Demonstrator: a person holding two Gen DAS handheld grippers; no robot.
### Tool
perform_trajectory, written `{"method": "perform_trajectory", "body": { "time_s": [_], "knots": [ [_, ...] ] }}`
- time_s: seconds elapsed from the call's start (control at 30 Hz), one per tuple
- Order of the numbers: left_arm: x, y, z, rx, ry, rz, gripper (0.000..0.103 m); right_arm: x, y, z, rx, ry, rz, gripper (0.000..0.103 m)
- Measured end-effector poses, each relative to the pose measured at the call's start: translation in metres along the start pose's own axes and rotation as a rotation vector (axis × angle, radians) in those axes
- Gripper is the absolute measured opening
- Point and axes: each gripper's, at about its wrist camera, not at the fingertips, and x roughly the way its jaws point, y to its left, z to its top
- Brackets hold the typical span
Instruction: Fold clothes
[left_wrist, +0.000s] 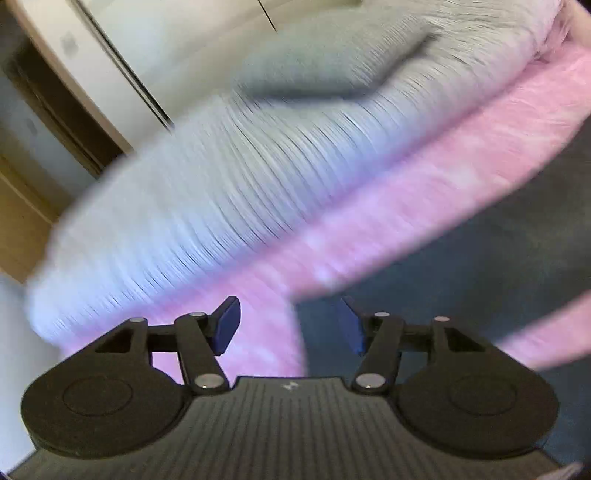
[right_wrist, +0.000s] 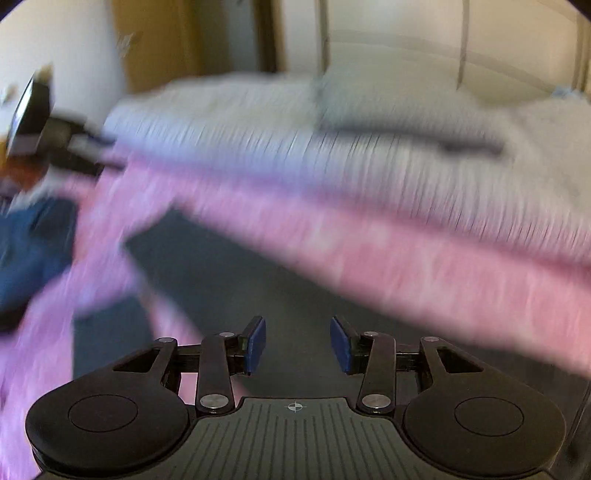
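A dark blue-grey garment (left_wrist: 461, 258) lies spread over a pink fuzzy blanket (left_wrist: 369, 206); both views are motion-blurred. In the right wrist view the dark garment (right_wrist: 229, 280) lies just ahead, with the pink blanket (right_wrist: 406, 266) behind it. My left gripper (left_wrist: 290, 325) is open and empty, over the edge where pink blanket meets dark garment. My right gripper (right_wrist: 297, 343) is open and empty above the dark garment. The left gripper also shows in the right wrist view (right_wrist: 92, 151) at the far left, over the blanket.
A light grey striped bedcover (left_wrist: 229, 177) lies beyond the blanket, with a pillow (left_wrist: 325, 62) on it. White cupboard doors (left_wrist: 177, 40) and a wooden frame stand behind the bed. Blue jeans (right_wrist: 29, 251) show at the left.
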Motion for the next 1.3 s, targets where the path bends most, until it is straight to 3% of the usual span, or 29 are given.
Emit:
{"method": "perform_trajectory", "body": {
  "time_s": [0.13,0.23,0.37,0.43,0.5,0.57,0.67,0.87,0.93,1.07,1.13,1.17,1.3],
  "knots": [
    [0.006,-0.022,-0.069,-0.100,0.147,-0.228,0.055,0.001,0.033,-0.071,-0.098,0.163,0.107,0.045],
    [0.018,-0.031,-0.108,-0.180,0.249,-0.290,0.055,-0.002,0.060,-0.103,-0.208,0.235,0.195,0.052],
    [0.032,-0.031,-0.137,-0.292,0.322,-0.314,0.052,-0.004,0.079,-0.124,-0.352,0.290,0.209,0.055],
    [0.032,-0.035,-0.142,-0.306,0.335,-0.325,0.037,-0.005,0.076,-0.133,-0.342,0.303,0.191,0.056],
    [0.022,-0.040,-0.142,-0.279,0.329,-0.299,0.014,-0.008,0.072,-0.137,-0.303,0.309,0.155,0.056],
    [0.003,-0.032,-0.144,-0.330,0.319,-0.278,0.003,-0.017,0.066,-0.140,-0.274,0.307,0.110,0.056],
    [-0.041,-0.007,-0.159,-0.471,0.318,-0.304,0.003,-0.032,0.065,-0.145,-0.290,0.293,0.060,0.056],
    [-0.103,0.000,-0.174,-0.502,0.302,-0.326,0.003,-0.035,0.078,-0.150,-0.371,0.271,0.083,0.057],
    [-0.117,0.001,-0.183,-0.532,0.293,-0.354,0.003,-0.037,0.082,-0.150,-0.371,0.249,0.080,0.057],
    [-0.110,0.007,-0.187,-0.571,0.312,-0.371,0.004,-0.038,0.091,-0.154,-0.375,0.228,0.091,0.058],
    [-0.103,0.010,-0.179,-0.551,0.289,-0.318,0.005,-0.034,0.095,-0.160,-0.392,0.247,0.103,0.058],
    [-0.102,0.009,-0.174,-0.511,0.268,-0.287,0.011,-0.033,0.098,-0.162,-0.411,0.252,0.107,0.058],
    [-0.103,-0.019,-0.164,-0.176,0.172,-0.190,0.043,-0.028,0.118,-0.171,-0.510,0.255,0.115,0.061]
  ]
}}
